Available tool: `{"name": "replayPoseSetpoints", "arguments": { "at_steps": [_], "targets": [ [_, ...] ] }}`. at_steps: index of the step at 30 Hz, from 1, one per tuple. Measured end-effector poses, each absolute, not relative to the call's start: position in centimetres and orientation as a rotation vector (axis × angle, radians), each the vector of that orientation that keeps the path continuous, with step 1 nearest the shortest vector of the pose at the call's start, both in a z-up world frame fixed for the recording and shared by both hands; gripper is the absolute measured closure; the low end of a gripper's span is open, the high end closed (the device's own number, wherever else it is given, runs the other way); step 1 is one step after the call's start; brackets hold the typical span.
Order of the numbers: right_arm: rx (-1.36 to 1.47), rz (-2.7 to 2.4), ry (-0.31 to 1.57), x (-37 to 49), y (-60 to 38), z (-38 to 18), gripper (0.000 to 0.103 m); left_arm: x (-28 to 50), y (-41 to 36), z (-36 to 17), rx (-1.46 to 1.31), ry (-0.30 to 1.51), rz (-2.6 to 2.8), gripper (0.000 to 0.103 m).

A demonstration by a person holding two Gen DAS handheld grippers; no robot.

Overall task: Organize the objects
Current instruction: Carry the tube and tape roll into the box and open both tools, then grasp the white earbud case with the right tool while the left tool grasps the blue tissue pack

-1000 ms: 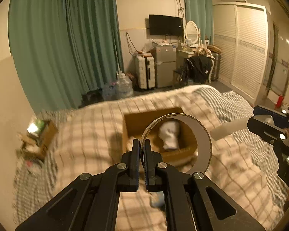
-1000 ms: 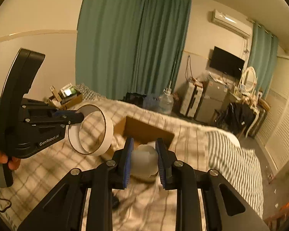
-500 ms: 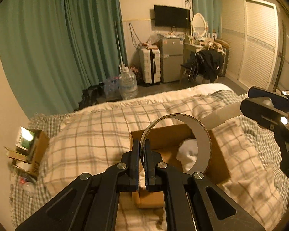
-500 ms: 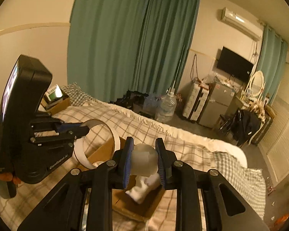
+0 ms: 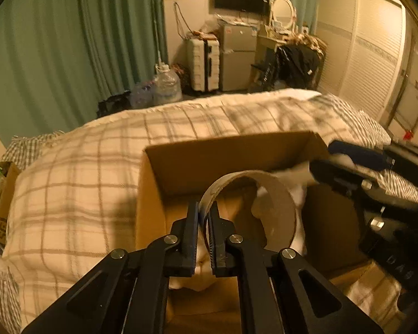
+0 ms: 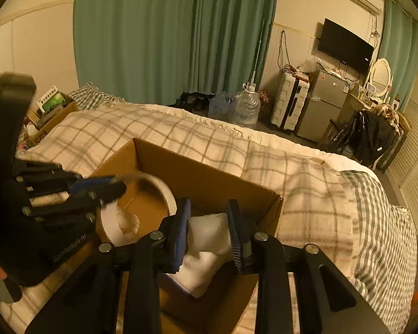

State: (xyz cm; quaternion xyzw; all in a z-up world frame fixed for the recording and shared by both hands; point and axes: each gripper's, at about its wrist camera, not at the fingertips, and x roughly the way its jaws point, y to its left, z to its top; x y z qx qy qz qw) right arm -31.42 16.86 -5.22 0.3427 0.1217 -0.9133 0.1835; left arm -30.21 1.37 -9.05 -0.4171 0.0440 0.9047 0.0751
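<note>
Over the open brown cardboard box on the bed, I keep my left gripper pinched on the white tape roll's wall and my right gripper clamped around the soft white bundle, both poised to drop inside.

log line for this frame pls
left gripper: shut on tape roll | right gripper: shut on white sock | both over open cardboard box on bed | nothing released

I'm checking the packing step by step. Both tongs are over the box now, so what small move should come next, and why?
Probably open the left tongs to drop the tape roll. It hangs inside the cardboard box, pinched by its wall, well within the rim. The right tongs hold a white object over the same box and can release after.
</note>
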Motion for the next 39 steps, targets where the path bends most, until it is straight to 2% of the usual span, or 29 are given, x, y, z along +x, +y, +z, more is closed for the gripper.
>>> {"name": "replayPoseSetpoints", "arguments": {
  "at_steps": [2, 4, 5, 7, 8, 12, 17, 22, 25, 31, 39],
  "targets": [
    [0.943, -2.598, 0.332, -30.9, 17.3, -4.3, 0.069, -29.8, 1.3, -8.9, -1.266, 0.148, 2.71, 0.089],
    [0.909, -2.631, 0.32, -29.8, 17.8, -2.7, 0.053, -29.1, 1.1, -8.3, -1.267, 0.147, 2.72, 0.074],
    [0.892, -2.649, 0.316, -29.0, 17.8, -1.6, 0.05, -28.5, 0.9, -7.8, -1.262, 0.143, 2.728, 0.067],
    [0.871, -2.67, 0.311, -27.5, 18.2, -0.4, 0.047, -26.9, 0.4, -6.4, -1.217, 0.127, 2.756, 0.033],
    [0.865, -2.679, 0.307, -26.5, 18.5, 0.4, 0.046, -26.2, 0.3, -5.8, -1.194, 0.125, 2.769, 0.029],
    [0.849, -2.713, 0.318, -23.1, 19.2, 2.8, 0.042, -23.0, 0.0, -2.6, -1.139, 0.153, 2.808, 0.028],
    [0.807, -2.743, 0.326, -18.2, 20.1, 6.8, 0.039, -17.7, -0.7, 1.4, -1.031, 0.158, 2.852, 0.013],
    [0.743, -2.75, 0.332, -12.9, 20.5, 9.9, 0.032, -13.2, -1.5, 3.5, -0.976, 0.126, 2.866, 0.013],
    [0.745, -2.74, 0.321, -10.3, 20.6, 10.2, 0.032, -10.9, -2.0, 3.8, -0.96, 0.101, 2.875, 0.012],
    [0.804, -2.72, 0.346, -6.8, 19.7, 6.8, 0.031, -7.1, -2.6, 0.9, -0.979, 0.043, 2.906, 0.012],
    [1.078, -2.58, 0.334, -6.0, 17.3, -3.9, 0.031, -4.9, -2.5, -7.2, -1.163, 0.046, 2.91, 0.012]
  ]
}}
